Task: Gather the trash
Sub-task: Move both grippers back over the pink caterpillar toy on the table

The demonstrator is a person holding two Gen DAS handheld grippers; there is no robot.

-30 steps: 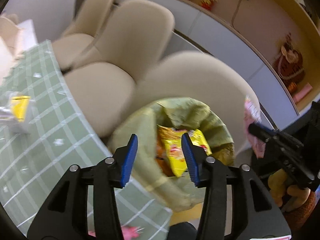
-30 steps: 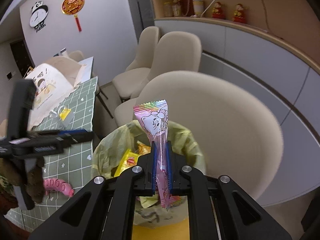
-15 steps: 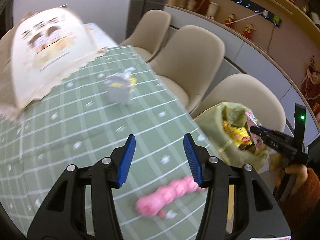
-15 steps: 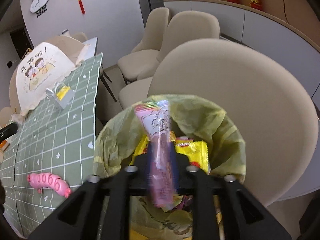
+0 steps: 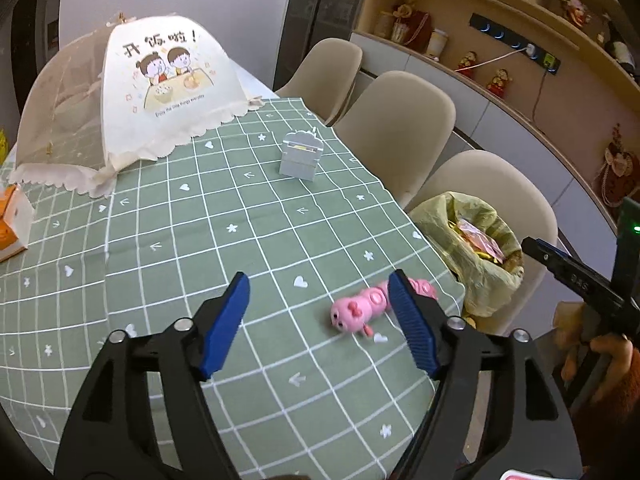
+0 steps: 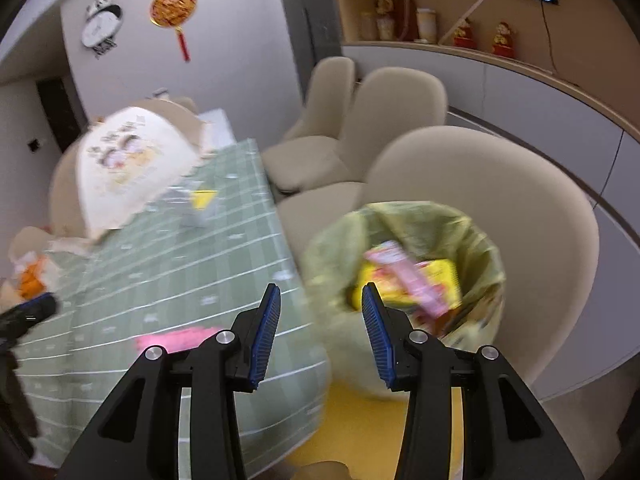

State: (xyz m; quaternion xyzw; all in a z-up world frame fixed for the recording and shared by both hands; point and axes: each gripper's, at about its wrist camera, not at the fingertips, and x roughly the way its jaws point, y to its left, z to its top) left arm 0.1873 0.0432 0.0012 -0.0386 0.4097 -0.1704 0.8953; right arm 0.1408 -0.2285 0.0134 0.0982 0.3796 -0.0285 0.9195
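Note:
A bin lined with a yellow-green bag (image 5: pixel 472 240) stands on the chair at the table's right edge; it also shows in the right wrist view (image 6: pixel 472 240). A pink candy wrapper (image 6: pixel 412 276) lies in it on yellow packets (image 6: pixel 444 276). My right gripper (image 6: pixel 320 332) is open and empty, just left of and above the bin. My left gripper (image 5: pixel 320 316) is open and empty above the green checked tablecloth (image 5: pixel 200 220). A pink caterpillar toy (image 5: pixel 360 310) lies near the table's right edge, by the left gripper's right finger. A small grey box with yellow inside (image 5: pixel 301 155) stands farther back.
A mesh food cover with a cartoon print (image 5: pixel 132 92) stands at the table's far left. An orange and white carton (image 5: pixel 12 224) sits at the left edge. Beige chairs (image 5: pixel 392 120) line the right side. A shelf with figurines (image 5: pixel 500 76) runs behind.
My right gripper opened and let go of the pink wrapper, which now lies in the bin, then swung left. My left gripper swung from the bin to over the table.

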